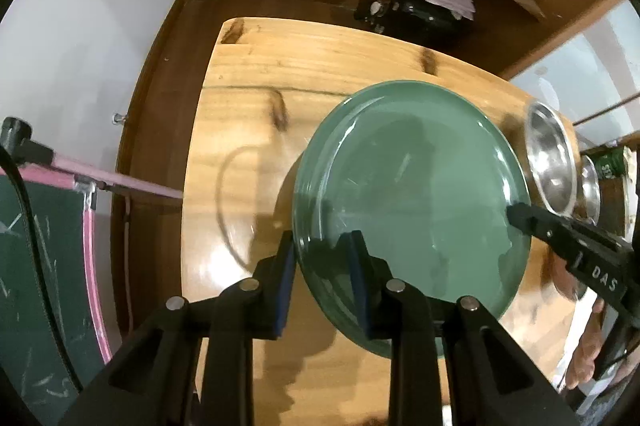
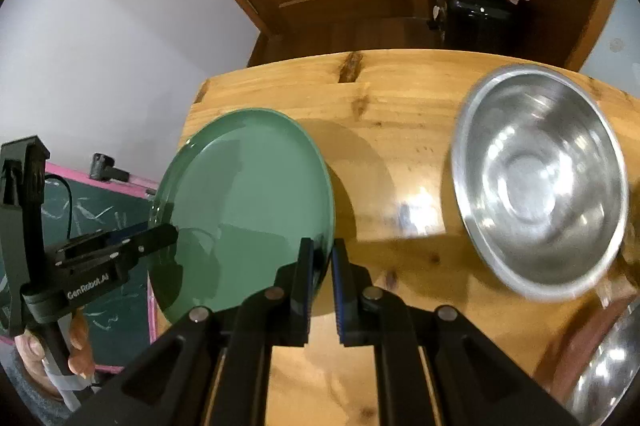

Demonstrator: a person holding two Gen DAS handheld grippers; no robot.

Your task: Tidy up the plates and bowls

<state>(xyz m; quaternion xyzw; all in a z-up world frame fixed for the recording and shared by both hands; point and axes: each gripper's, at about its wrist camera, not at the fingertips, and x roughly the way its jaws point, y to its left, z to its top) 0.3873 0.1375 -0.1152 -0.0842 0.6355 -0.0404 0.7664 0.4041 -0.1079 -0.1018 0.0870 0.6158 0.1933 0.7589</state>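
Note:
A round green plate [image 1: 412, 185] hangs tilted above the wooden table [image 1: 260, 73] and casts a shadow on it. My left gripper [image 1: 320, 240] is shut on the plate's near left rim, one blue pad under it and one on top, and its jaws are still tightening. My right gripper [image 1: 516, 214] comes in from the right and bites the opposite rim. In the right wrist view the green plate [image 2: 244, 209] has its right edge pinched in my right gripper [image 2: 323, 246], with my left gripper [image 2: 172, 232] on the far rim.
A large steel bowl [image 2: 540, 185] sits on the table [image 2: 400, 97] to the right, with a second steel bowl [image 2: 608, 366] at the near right corner. A pink-framed chalkboard [image 1: 40, 266] stands left of the table. A door and cluttered shelves lie beyond.

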